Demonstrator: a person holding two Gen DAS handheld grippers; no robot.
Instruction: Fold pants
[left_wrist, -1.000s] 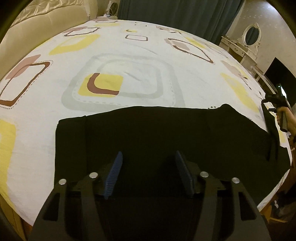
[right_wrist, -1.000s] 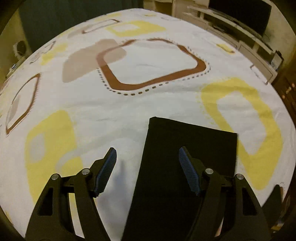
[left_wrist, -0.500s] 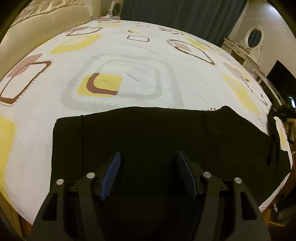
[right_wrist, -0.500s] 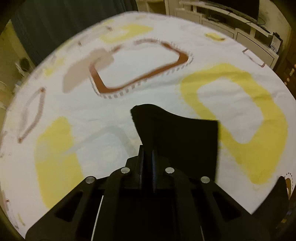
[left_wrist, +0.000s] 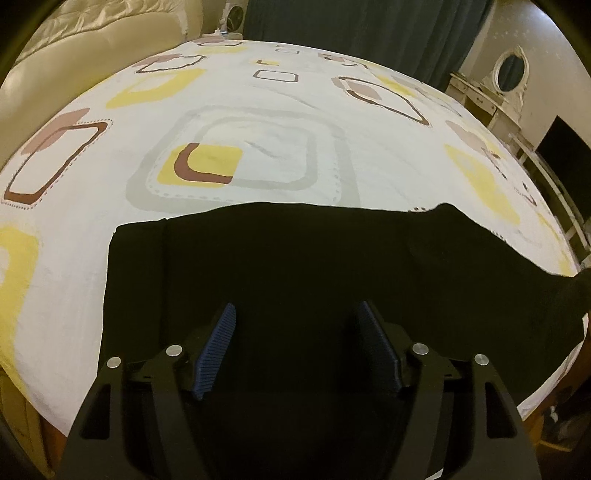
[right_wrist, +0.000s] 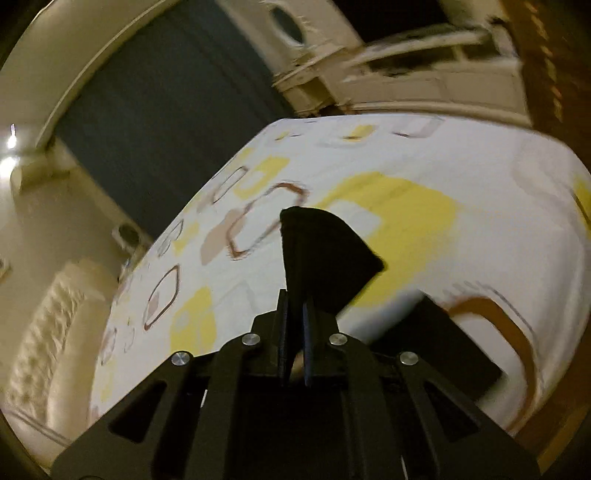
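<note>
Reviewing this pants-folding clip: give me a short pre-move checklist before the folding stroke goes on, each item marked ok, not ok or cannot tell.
1. Right gripper shut on the pants: ok, a flap of black cloth stands up from between its closed fingers.
2. Held end lifted clear of the bedsheet: ok, in the right wrist view the flap hangs above the sheet.
3. Left gripper free of cloth: ok, its jaws are opening above the flat pants, nothing between them.
4. Rest of the pants lying flat: ok in the left wrist view, edges smooth.
5. Both cloth layers caught in the grip: cannot tell.
6. Landing area free of objects: ok, only sheet pattern shows.
</note>
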